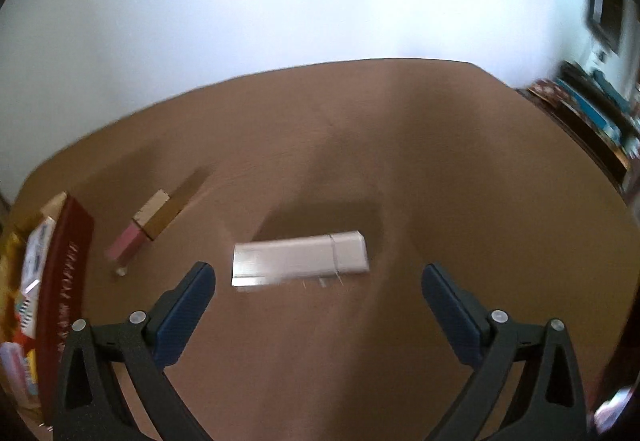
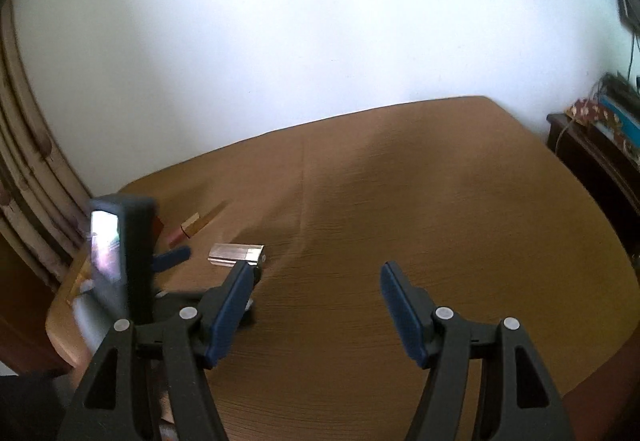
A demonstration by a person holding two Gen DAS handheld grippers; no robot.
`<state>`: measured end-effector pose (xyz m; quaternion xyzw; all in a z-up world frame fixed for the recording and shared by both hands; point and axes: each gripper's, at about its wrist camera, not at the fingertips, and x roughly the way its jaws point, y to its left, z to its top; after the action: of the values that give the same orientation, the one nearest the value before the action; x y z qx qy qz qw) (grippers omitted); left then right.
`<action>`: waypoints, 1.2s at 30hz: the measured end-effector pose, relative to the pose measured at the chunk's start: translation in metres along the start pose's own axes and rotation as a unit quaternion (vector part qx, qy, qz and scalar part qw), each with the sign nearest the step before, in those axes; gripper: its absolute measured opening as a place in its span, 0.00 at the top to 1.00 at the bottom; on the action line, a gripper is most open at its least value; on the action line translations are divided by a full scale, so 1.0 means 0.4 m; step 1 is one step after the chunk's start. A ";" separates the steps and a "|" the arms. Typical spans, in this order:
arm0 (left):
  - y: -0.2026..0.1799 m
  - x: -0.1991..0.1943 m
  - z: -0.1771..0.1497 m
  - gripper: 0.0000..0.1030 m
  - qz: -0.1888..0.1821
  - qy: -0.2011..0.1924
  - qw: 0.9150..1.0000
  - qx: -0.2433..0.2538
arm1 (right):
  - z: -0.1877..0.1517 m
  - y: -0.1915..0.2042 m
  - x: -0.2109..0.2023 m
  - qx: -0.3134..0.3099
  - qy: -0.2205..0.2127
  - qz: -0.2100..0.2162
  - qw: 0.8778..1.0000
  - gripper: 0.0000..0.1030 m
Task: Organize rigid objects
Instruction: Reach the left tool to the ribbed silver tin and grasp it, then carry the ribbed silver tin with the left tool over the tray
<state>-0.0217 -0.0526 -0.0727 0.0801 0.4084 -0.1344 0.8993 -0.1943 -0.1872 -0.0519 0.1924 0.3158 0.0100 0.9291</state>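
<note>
While both grippers hang over the brown table (image 1: 440, 161), left gripper (image 1: 318, 277) wide open w/ nothing held, silver box (image 1: 300, 261) at 12 o'clock, right gripper (image 2: 316, 275) also spread, empty, pink-gold tube (image 1: 154, 221) at 10

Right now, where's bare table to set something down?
Free: the table right of the silver box out to the right edge, and the back strip by the wall. Crowded: left edge, with the lip gloss tube and the red box.
</note>
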 end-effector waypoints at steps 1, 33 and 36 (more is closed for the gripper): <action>0.010 0.022 0.006 0.01 0.012 0.006 1.000 -0.011 | 0.002 -0.007 0.005 0.010 0.004 0.010 1.000 0.34; 0.163 -0.173 0.066 0.22 0.091 -0.001 0.996 -0.025 | 0.004 0.017 0.039 0.005 0.049 0.012 0.999 0.34; 0.242 -0.214 0.076 0.22 0.111 -0.007 0.992 -0.055 | 0.004 0.018 0.040 0.006 0.052 0.015 0.999 0.34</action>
<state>-0.0242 0.0467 0.0151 0.0741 0.3972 -0.0114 0.9147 -0.1798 -0.1787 -0.0574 0.2023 0.3606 0.0323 0.9100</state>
